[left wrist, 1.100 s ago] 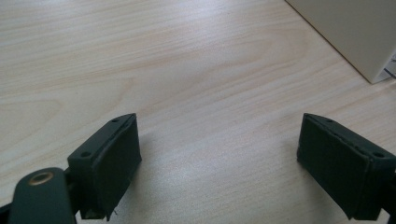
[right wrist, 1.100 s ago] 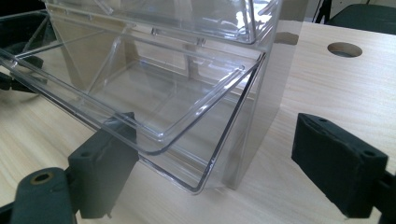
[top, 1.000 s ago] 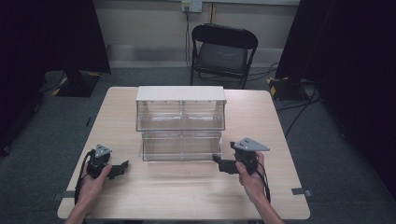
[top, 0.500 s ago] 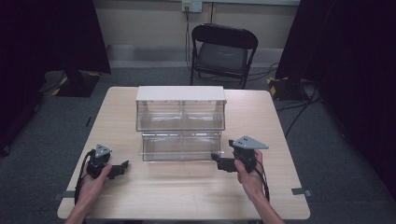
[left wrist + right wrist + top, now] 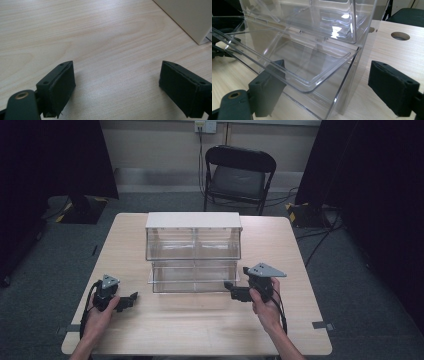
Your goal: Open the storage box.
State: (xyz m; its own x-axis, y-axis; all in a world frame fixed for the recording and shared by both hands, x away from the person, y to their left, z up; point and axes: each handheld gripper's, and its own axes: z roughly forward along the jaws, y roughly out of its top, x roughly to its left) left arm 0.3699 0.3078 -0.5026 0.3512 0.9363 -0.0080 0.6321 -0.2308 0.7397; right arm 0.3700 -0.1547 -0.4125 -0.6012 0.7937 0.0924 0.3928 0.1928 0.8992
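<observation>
Right tongs (image 5: 229, 285) gape wide at the near right corner of the clear two-tier bin (image 5: 194, 251) mid-table (image 5: 200, 330) — its lower flap (image 5: 294, 62) tilted open between them — while the left tongs (image 5: 134, 296), also apart, rest well left; folding chair (image 5: 239, 176) beyond.

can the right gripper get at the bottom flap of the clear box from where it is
Probably yes: the right gripper is open, right at the clear box, its lower flap just ahead of the jaws with nothing between.
</observation>
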